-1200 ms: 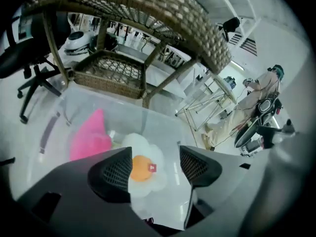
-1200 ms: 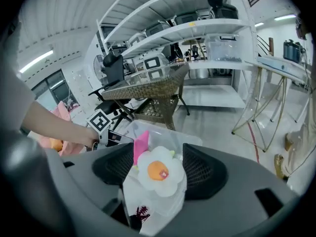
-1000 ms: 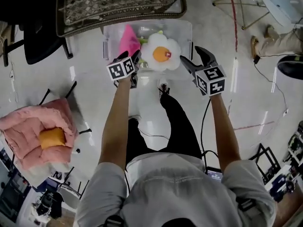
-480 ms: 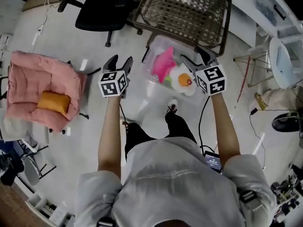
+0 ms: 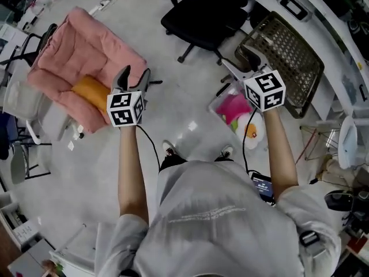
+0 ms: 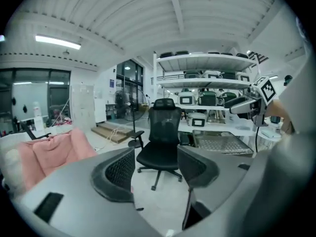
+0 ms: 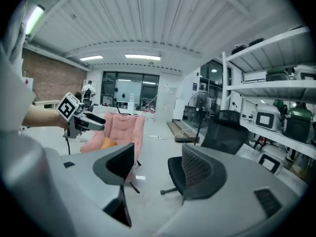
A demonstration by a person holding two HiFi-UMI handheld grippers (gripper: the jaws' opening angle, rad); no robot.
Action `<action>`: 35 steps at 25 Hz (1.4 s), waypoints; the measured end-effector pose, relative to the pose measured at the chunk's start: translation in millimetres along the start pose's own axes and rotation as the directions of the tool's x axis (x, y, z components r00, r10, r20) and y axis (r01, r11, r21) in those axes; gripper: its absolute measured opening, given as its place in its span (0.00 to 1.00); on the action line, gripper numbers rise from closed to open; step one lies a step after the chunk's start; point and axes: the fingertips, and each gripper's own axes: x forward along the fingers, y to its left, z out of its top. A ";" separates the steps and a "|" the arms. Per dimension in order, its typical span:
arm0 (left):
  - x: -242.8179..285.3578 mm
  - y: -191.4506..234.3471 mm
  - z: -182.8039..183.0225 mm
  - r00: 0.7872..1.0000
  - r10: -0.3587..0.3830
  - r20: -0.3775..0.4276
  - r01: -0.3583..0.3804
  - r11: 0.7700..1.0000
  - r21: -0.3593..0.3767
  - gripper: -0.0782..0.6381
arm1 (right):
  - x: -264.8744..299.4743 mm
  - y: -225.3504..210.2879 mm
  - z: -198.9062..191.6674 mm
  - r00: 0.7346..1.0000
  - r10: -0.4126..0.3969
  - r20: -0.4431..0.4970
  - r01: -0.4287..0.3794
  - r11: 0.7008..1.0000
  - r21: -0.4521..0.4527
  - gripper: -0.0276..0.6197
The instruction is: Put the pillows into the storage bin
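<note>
Now the orange pillow (image 5: 86,90) lies on the pink lounge chair (image 5: 69,48), well apart from the clear storage bin (image 5: 221,104) near our feet, which holds a pink pillow (image 5: 235,108) and a fried-egg pillow (image 5: 253,133). Our left gripper (image 5: 134,75) and right gripper (image 5: 237,62) are both empty, jaws apart. We judge a corner-only pinch could let the pillow slip and drop short of the bin.

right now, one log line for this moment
left gripper: open, empty | right gripper: open, empty | orange pillow: on pink chair | storage bin: pink pillow inside
</note>
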 end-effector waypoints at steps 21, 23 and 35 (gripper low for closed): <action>-153.2 325.0 -135.6 0.885 0.432 -0.174 -0.465 0.827 -0.315 0.49 | 327.4 296.8 124.8 0.832 0.548 -0.092 -0.553 0.802 -0.225 0.54; -155.0 333.4 -156.1 0.862 0.455 -0.224 -0.507 0.791 -0.343 0.49 | 358.2 318.4 119.7 0.782 0.610 -0.132 -0.623 0.749 -0.225 0.54; -80.3 384.0 -250.3 0.799 0.416 -0.434 -0.600 0.607 -0.521 0.53 | 544.3 433.3 68.5 0.393 0.801 -0.450 -0.918 0.319 -0.235 0.59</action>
